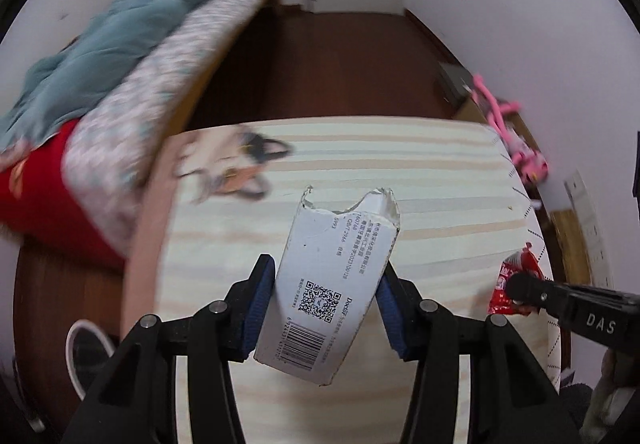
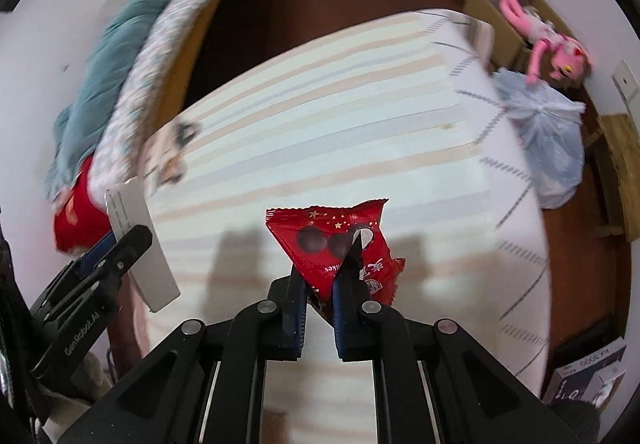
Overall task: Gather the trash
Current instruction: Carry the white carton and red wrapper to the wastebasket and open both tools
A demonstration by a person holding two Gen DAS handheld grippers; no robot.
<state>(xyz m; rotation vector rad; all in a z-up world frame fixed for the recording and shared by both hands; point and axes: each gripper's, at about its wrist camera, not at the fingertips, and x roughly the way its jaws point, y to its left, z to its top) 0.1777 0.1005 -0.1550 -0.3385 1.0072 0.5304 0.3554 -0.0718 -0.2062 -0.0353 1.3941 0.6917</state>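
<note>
Over striped bedding (image 1: 420,171), left wrist view: left gripper (image 1: 326,286) clamped on white carton (image 1: 332,276), blue pads (image 1: 262,296) pressed to both long sides. Carton lifted clear of bedding, tilted, torn end away from lens, QR code and barcode facing camera. Jaws narrowed to carton's width. At right edge, right gripper (image 1: 520,290) seen side-on, tip against red wrapper (image 1: 516,276). Cat print (image 1: 236,167) on bedding beyond carton, blurred. Teal blanket (image 1: 132,35) heaped on second bed at upper left, red cloth (image 1: 36,195) below it. Dark wood floor (image 1: 328,59) between beds. Pink plush (image 1: 508,123) by right wall.

Above same bedding (image 2: 340,103), right wrist view: right gripper (image 2: 320,276) pinched tight on red wrapper (image 2: 332,240), jaws nearly touching, foil crumpled between pads (image 2: 340,308). Wrapper raised off bedding, serrated edge up, dark round sweets printed on it. Left gripper (image 2: 120,244) at lower left, side-on, carton (image 2: 136,244) in its grip. Clear plastic bag (image 2: 548,135) knotted on floor beside bed, right. Pink plush (image 2: 540,31) sprawled on cardboard box (image 2: 496,23) just beyond bag. Blue-and-white box (image 2: 588,372) at lower right corner. Teal blanket (image 2: 120,43) at upper left, blurred.
</note>
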